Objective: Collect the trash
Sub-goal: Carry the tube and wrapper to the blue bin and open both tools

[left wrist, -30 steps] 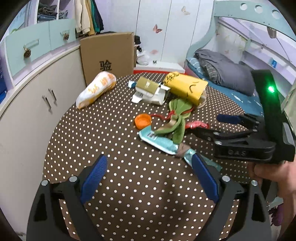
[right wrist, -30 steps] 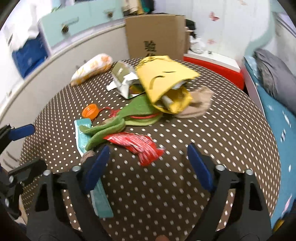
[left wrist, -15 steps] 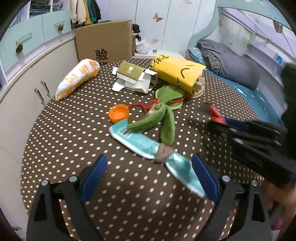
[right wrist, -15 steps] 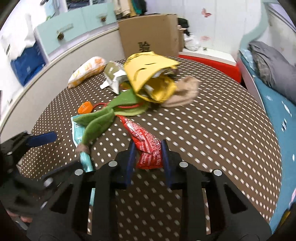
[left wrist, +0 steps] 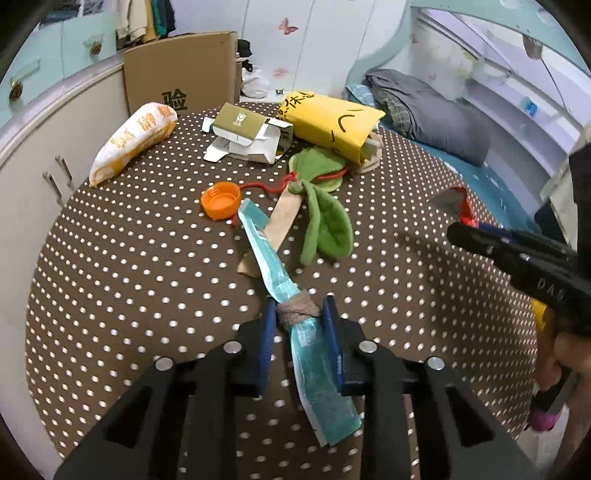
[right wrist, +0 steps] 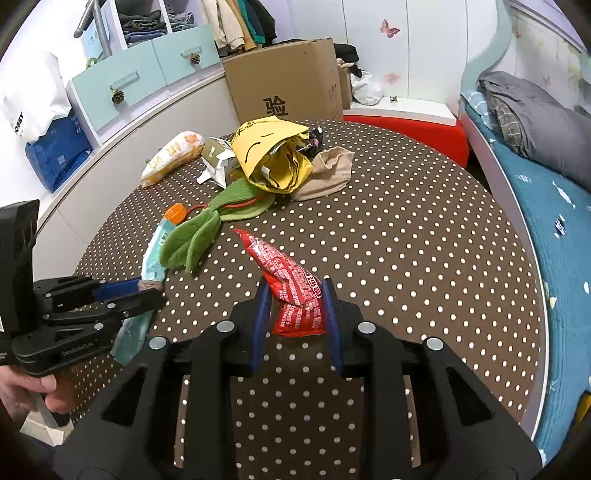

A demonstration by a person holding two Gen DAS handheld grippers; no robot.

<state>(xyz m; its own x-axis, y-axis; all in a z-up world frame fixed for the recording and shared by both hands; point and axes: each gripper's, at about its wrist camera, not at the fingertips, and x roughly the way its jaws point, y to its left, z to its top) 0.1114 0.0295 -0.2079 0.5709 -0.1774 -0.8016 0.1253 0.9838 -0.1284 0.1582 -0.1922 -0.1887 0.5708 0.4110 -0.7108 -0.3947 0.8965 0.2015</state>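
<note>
Beside the green cloth (left wrist: 325,221), the left gripper (left wrist: 300,325) is closing on the teal wrapper (left wrist: 273,266); the right gripper (right wrist: 293,308) pinches the red wrapper (right wrist: 291,280), lifted.

Round table (left wrist: 110,266) under a brown cloth with white dots. Behind it, a large cardboard box (right wrist: 284,81) stands upright against the curved cream cabinet (left wrist: 33,170) — one black character printed on its face. Above the cabinet, pale teal drawers (right wrist: 147,74) with pinecone-shaped knobs. Open shelves over them hold folded clothes (right wrist: 142,26); jackets (right wrist: 240,22) hang alongside. A blue bag (right wrist: 55,151) and a white bag (right wrist: 33,99) sit at the far left. White wardrobe doors (right wrist: 406,44) carry butterfly stickers. To the right, a bed with a blue sheet (right wrist: 546,206) — a grey blanket (right wrist: 535,125) heaped at its head.
</note>
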